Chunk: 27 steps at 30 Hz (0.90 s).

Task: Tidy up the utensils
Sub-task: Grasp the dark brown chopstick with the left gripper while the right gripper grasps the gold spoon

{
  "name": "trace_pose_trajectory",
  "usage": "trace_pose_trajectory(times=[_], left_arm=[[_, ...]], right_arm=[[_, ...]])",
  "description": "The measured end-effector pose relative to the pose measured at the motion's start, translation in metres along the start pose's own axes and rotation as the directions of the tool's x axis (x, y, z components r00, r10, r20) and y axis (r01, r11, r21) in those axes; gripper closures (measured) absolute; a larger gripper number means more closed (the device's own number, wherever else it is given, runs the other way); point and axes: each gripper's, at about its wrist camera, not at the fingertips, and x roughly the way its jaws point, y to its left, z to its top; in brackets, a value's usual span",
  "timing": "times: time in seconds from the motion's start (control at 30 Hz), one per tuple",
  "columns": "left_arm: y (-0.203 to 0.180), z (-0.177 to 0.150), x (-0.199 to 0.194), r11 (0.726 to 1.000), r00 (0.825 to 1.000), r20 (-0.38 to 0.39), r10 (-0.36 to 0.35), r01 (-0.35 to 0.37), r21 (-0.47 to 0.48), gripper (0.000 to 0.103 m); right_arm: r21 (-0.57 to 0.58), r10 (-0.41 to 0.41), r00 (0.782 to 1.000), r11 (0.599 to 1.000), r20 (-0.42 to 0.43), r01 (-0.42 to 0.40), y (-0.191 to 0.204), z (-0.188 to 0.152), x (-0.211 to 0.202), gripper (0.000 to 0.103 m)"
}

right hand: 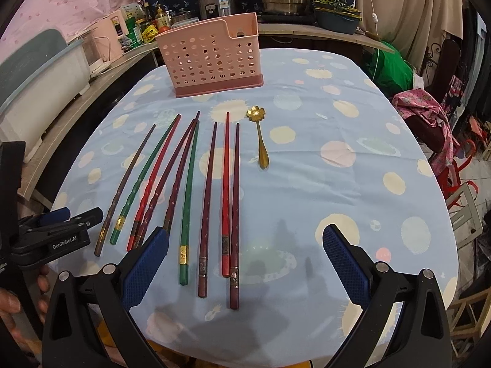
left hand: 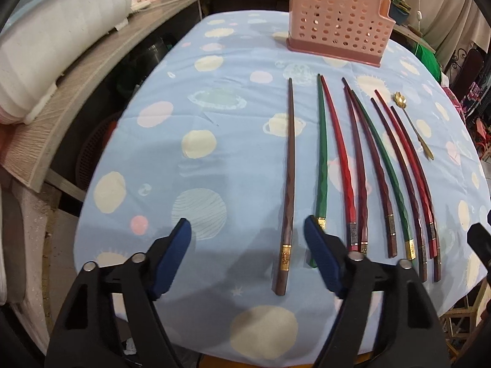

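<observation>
Several chopsticks in brown, green and red lie side by side on the blue tablecloth [left hand: 214,159]. The leftmost is a brown chopstick [left hand: 288,168] with a gold band. It lies between the fingers of my left gripper [left hand: 247,220], nearer the right pad, and neither pad touches it. The left gripper [right hand: 78,216] also shows at the left edge of the right wrist view, by that chopstick's [right hand: 129,181] handle end. My right gripper [right hand: 245,230] hangs open above the near ends of the middle chopsticks [right hand: 207,202]. A gold flower-shaped spoon [right hand: 260,141] lies to their right. A pink perforated utensil holder [right hand: 211,61] stands at the far end.
A wooden shelf [left hand: 76,92] with a white container runs along the table's left side. Pots, a rice cooker [right hand: 218,3] and bottles crowd the counter behind the holder. A green bag [right hand: 392,67] and pink cloth [right hand: 429,113] sit off the right edge.
</observation>
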Motion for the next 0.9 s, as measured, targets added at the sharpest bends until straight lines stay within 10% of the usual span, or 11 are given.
trace_pose_trajectory(times=[0.3,0.57,0.9], left_arm=[[0.000,0.002,0.019,0.999,0.999,-0.031,-0.032,0.033,0.007,0.050],[0.004,0.007,0.018,0.999,0.999,-0.017,-0.045,0.045,0.005,0.091],[0.002,0.008,0.019,0.999,0.999,-0.018,-0.046,0.046,0.010,0.094]], right_arm=[[0.000,0.012,1.000,1.000,-0.003,-0.012,-0.006,0.023,0.026,0.012],[0.051,0.052,0.999,0.997,-0.014,-0.052,-0.019,0.054,0.063,0.044],[0.110,0.090,0.993,0.991,-0.073,-0.081,-0.030,0.063,0.102,0.084]])
